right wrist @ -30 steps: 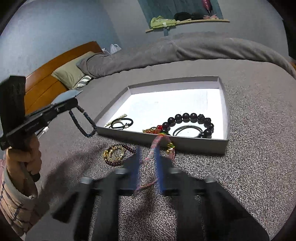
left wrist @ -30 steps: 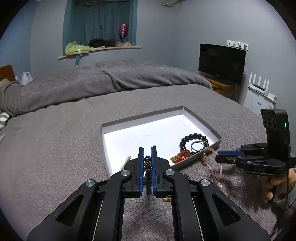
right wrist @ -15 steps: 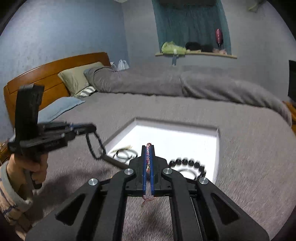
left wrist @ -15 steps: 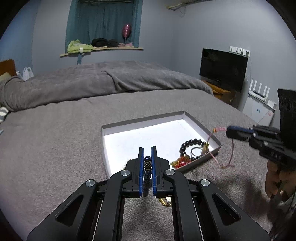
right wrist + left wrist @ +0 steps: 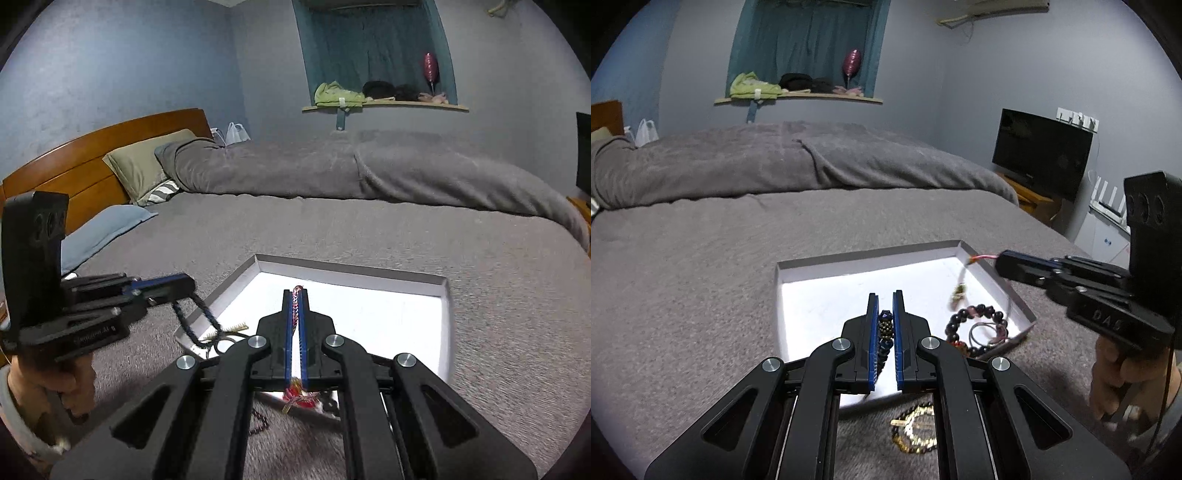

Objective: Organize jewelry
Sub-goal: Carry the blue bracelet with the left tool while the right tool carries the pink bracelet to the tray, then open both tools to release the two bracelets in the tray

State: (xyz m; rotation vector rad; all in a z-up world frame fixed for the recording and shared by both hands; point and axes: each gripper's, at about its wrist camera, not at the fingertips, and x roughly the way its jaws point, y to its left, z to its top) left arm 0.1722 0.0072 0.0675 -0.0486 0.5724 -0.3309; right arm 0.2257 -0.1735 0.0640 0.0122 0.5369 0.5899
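Both grippers hover at the near edge of the shallow white box [image 5: 871, 258] on the bed. The left gripper [image 5: 885, 325] clamps a dark beaded bracelet [image 5: 884, 332]; the right gripper [image 5: 295, 314] pinches a red braided cord [image 5: 295, 306]. The box floor lies just ahead and below.

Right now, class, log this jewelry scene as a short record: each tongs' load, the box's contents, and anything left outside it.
left tongs: shut on dark blue beaded bracelet
right tongs: shut on red braided cord
white box: black bead bracelet, thin rings
on grey bedspread, outside box: gold bead bracelet
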